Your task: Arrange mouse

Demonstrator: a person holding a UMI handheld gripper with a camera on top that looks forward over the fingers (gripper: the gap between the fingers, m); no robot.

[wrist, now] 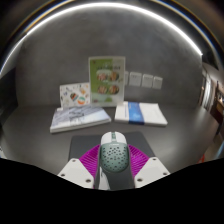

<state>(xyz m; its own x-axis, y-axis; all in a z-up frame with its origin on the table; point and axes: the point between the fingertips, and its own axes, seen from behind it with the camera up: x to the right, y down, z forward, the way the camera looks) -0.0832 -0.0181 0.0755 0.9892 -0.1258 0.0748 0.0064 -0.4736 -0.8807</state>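
A pale grey mouse (112, 150) with a perforated back lies lengthwise between my fingers, its nose pointing away from me. My gripper (112, 168) is shut on it: the magenta pads (90, 160) press against both of its sides. A dark grey mat (80, 146) lies under and just ahead of the mouse. I cannot tell whether the mouse rests on the mat or hangs just above it.
Beyond the mat a white book (80, 120) lies to the left and a white pad with a blue edge (140, 113) to the right. A green-and-white sheet (108, 78) and a booklet (75, 95) stand against the wall beside sockets (148, 80). A hand (216, 100) shows far right.
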